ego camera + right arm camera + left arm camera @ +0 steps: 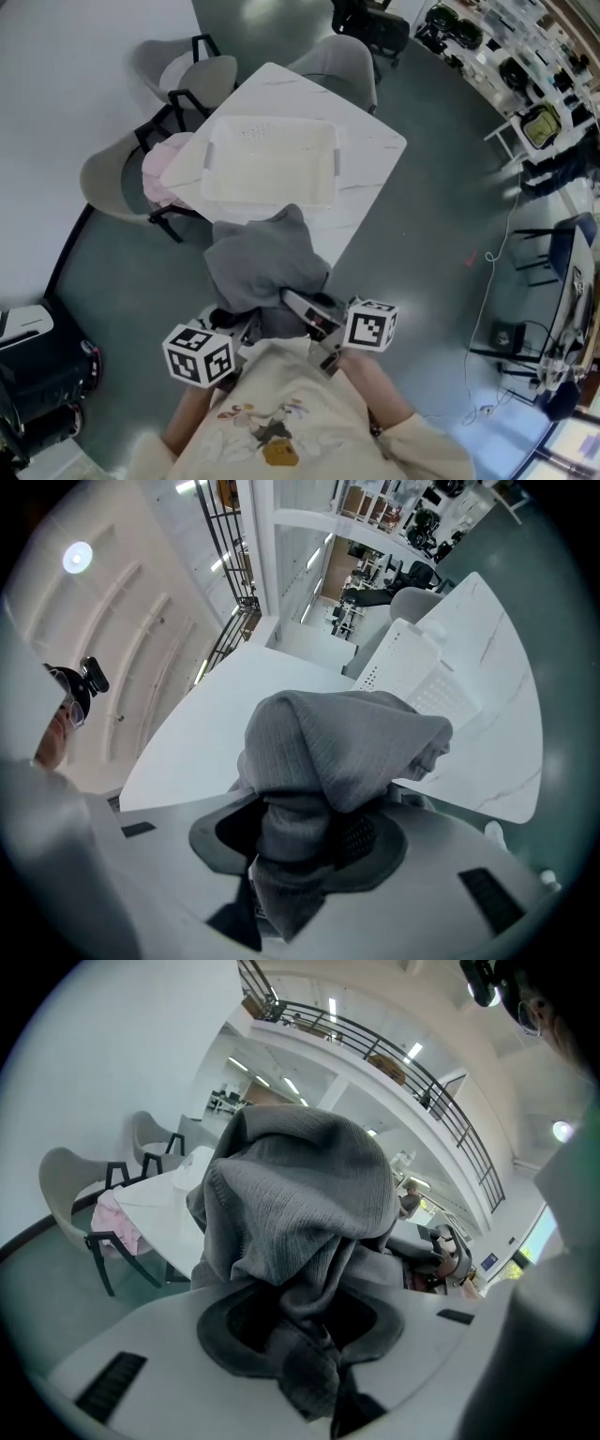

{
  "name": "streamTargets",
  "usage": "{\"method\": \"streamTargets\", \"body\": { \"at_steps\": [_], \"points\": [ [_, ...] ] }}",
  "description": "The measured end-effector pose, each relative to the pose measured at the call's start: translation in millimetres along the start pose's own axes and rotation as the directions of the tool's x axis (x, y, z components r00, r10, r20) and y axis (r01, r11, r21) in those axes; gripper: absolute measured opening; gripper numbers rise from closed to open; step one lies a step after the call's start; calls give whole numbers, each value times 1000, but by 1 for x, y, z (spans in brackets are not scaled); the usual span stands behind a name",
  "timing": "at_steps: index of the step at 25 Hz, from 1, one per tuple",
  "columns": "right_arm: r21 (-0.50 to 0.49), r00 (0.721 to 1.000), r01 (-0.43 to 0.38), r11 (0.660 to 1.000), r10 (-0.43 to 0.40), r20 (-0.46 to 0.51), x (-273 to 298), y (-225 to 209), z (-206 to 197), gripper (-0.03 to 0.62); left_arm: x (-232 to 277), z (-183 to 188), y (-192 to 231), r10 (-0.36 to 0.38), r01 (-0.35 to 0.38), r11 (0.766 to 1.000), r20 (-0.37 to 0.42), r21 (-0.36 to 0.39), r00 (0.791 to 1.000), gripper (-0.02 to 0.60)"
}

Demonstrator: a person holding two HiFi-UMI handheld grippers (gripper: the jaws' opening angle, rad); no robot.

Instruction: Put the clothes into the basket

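A grey knitted garment hangs bunched between both grippers, in front of the person's chest and just off the near corner of the white table. My left gripper is shut on one fold of it, and the cloth fills the left gripper view above the jaws. My right gripper is shut on another fold, pinched between its pads. The white plastic basket stands on the table beyond the garment, and its inside shows no clothes. The basket also shows in the right gripper view.
A pink garment lies on a grey chair at the table's left; it also shows as pink cloth in the left gripper view. More chairs ring the far side. Desks and cables crowd the right of the room.
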State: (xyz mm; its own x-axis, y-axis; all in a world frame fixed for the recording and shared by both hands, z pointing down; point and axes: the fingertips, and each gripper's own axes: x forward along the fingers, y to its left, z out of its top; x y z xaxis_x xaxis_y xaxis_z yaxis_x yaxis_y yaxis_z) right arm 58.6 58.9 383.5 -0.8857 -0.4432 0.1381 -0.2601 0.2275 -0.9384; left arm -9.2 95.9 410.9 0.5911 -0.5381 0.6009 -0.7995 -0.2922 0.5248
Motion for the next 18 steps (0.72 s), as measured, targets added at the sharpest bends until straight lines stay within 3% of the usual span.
{"method": "streamTargets", "body": {
  "at_steps": [11,18],
  "points": [
    [-36,996,42,998,-39,84,98,5,84,161,23,110,74,-96,96,994,-9,59,995,124],
    [-38,988,62,997,-56,142,129,7,124,161,38,161,95,-120,121,988,-13,97,993,124]
  ]
}}
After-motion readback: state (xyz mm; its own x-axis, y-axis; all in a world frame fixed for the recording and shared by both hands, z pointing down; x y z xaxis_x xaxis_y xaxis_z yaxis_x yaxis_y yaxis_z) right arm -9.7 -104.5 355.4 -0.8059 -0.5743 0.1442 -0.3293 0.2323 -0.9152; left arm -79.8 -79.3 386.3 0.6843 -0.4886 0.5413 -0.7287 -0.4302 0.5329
